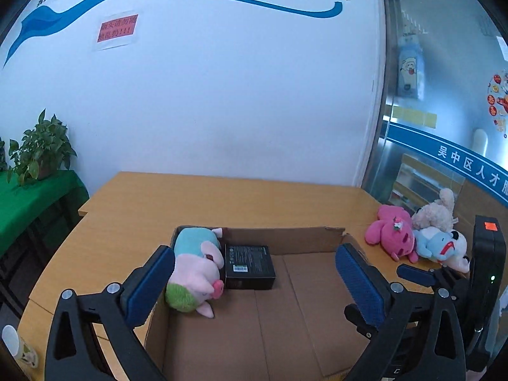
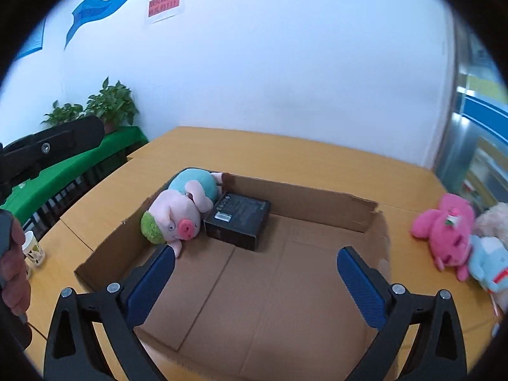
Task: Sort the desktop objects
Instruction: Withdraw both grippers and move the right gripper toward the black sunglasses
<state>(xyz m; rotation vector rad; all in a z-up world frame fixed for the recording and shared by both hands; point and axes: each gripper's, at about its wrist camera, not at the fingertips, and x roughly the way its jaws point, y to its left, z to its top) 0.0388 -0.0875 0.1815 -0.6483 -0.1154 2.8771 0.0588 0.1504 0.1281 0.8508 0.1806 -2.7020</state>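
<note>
An open-topped brown cardboard box point(image 1: 285, 301) sits on the light wooden desk point(image 1: 222, 197). Inside the box, against its left wall, lies a pink plush pig with green hat and teal body point(image 1: 198, 270); a flat black rectangular carton point(image 1: 250, 266) rests touching the pig's right side. Right of the box, on the desk, a pink plush toy point(image 1: 392, 233), a cream plush toy point(image 1: 435, 211) and a pale blue plush toy point(image 1: 439, 244) lie heaped together. The left hand-held gripper point(image 1: 254, 289) and right hand-held gripper point(image 2: 255, 282) both hover above the box, jaws spread wide, holding nothing.
</note>
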